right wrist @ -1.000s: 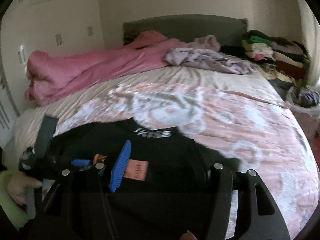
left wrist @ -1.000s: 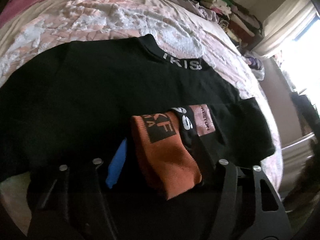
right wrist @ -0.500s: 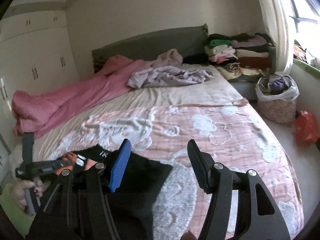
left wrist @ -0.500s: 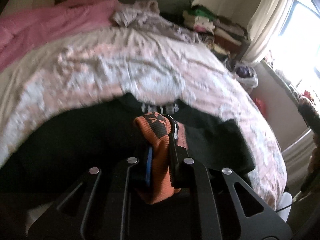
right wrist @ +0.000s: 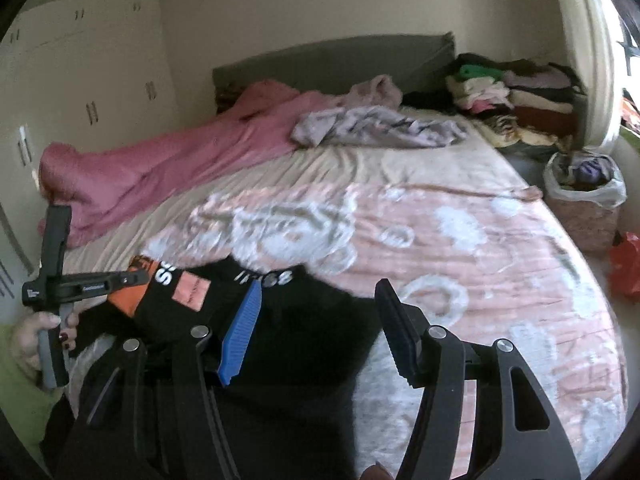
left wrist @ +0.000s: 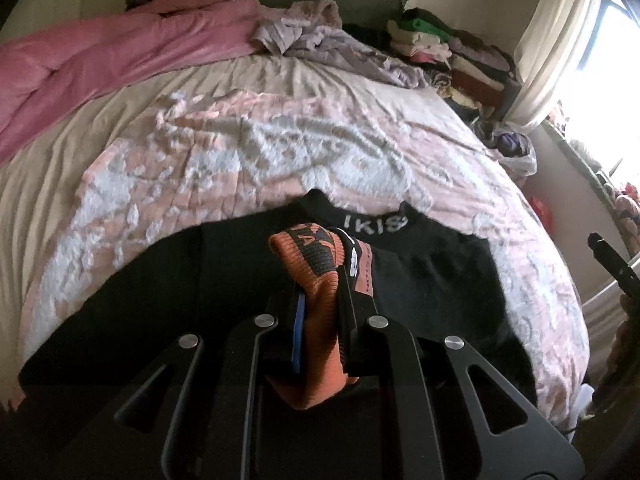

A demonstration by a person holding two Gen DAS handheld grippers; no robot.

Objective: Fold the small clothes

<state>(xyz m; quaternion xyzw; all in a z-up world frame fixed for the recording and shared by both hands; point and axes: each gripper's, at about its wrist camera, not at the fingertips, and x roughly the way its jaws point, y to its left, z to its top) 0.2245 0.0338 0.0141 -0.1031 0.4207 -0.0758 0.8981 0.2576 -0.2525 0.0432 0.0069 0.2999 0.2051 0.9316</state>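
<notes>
A bundle of socks (left wrist: 316, 264), orange and black with a pink label, hangs above a black garment (left wrist: 432, 280). My left gripper (left wrist: 320, 300) is shut on the bundle, and the orange cuff sticks out past the pads. The garment lies flat on the pink bedspread, with white lettering on its collar. In the right wrist view the left gripper (right wrist: 132, 278) holds the socks (right wrist: 172, 292) at the left, with a hand (right wrist: 40, 328) on its handle. My right gripper (right wrist: 319, 286) stands open above the black garment (right wrist: 304, 320), with nothing between its fingers.
A pink blanket (right wrist: 152, 168) and a crumpled lilac garment (right wrist: 372, 128) lie at the head of the bed. Stacked folded clothes (right wrist: 512, 96) sit at the far right corner. A lined basket (right wrist: 584, 196) and a red bag (right wrist: 626, 264) are on the floor to the right.
The left gripper closed on the sock bundle and lifted it off the black garment. The right gripper swung away to the right, then came back over the garment, still open.
</notes>
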